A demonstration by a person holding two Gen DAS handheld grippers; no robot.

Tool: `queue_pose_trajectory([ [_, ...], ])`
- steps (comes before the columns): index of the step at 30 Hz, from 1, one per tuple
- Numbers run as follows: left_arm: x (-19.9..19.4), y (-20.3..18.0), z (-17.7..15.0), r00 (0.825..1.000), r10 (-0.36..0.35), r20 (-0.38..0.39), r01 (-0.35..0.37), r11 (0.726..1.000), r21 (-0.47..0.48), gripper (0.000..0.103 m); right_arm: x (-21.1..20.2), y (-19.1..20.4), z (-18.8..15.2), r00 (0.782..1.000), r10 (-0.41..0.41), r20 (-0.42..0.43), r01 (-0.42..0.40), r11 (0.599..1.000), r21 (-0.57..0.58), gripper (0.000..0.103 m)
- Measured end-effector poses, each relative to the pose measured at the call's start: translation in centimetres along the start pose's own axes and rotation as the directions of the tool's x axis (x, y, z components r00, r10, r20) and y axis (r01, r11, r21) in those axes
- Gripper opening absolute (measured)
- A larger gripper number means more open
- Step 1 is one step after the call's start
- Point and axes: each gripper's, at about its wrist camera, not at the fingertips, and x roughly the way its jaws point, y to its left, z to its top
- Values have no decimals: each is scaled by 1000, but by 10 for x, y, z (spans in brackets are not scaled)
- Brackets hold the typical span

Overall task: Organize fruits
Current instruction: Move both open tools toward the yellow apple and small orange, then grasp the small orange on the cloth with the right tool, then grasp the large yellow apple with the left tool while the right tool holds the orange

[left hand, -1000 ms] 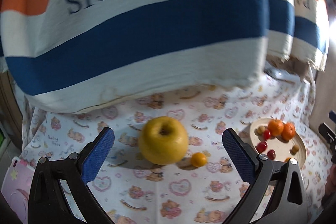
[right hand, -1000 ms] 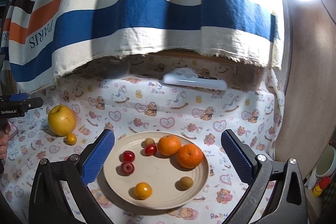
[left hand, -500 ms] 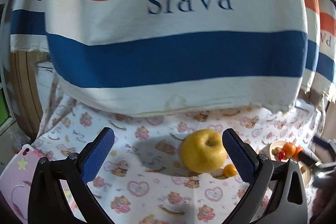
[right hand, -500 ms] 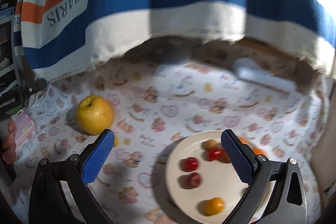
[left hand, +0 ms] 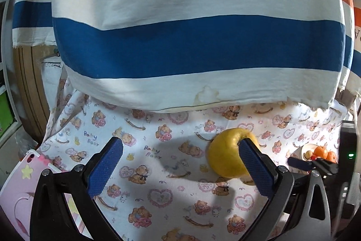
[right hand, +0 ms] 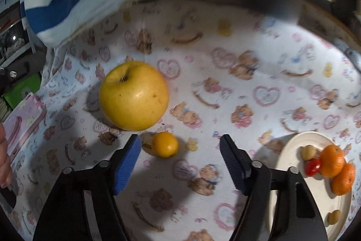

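A big yellow apple lies on the bear-print cloth, with a small orange fruit just in front of it. My right gripper points down at them and its jaws are closing. The small fruit sits between the fingertips, near the left pad, and neither pad touches it. At the right a cream plate holds two oranges, a red cherry tomato and small brown fruits. My left gripper is open and holds nothing. The apple lies partly behind its right finger.
A striped PARIS cloth hangs low over the back of the surface. A pink case lies at the left edge. A person's hand shows at the left. The plate sits far right in the left wrist view.
The right gripper swung left from above the plate to the apple and small fruit, dipped lower, and its jaws narrowed. The left gripper shifted left, so the apple slid toward its right finger.
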Motion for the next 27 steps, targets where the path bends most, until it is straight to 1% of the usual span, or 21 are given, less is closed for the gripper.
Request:
queue_pose_trajectory([
  [1, -1, -1, 0, 1000, 7, 7, -7, 1000, 10, 102, 4, 0, 1, 1000, 12, -14, -12, 1000, 6, 65],
  [4, -8, -5, 0, 997, 45, 60, -47, 998, 45, 102, 13, -3, 4, 999, 19, -39, -18, 999, 26, 64],
  [6, -9, -5, 1, 997, 39, 66, -42, 998, 48, 102, 17, -3, 5, 998, 16, -54, -15, 1000, 18, 62],
  [8, -9, -4, 0, 998, 30, 59, -33, 998, 46, 102, 22, -2, 6, 997, 26, -76, -25, 1000, 8, 51],
  [9, -8, -5, 0, 998, 32, 59, -35, 998, 53, 102, 25, 0, 7, 995, 38, -94, -38, 999, 5, 48],
  [11, -7, -8, -2, 998, 36, 58, -39, 997, 66, 102, 29, 2, 6, 992, 49, -117, -50, 999, 1, 35],
  [13, -6, -10, -3, 998, 30, 54, -34, 997, 73, 102, 30, 5, 4, 992, 45, -120, -45, 999, -1, 30],
  [17, -7, -14, -5, 998, 24, 57, -29, 995, 92, 102, 19, 3, 4, 996, 26, -80, -25, 1000, 3, 30],
  [21, -7, -17, -7, 998, 14, 56, -19, 994, 103, 102, 1, -1, 4, 1000, -5, -15, 5, 1000, 8, 30],
  [27, -3, -23, -11, 999, 2, 42, -7, 991, 131, 102, -12, -9, 4, 999, -30, 31, 29, 998, 47, 30],
])
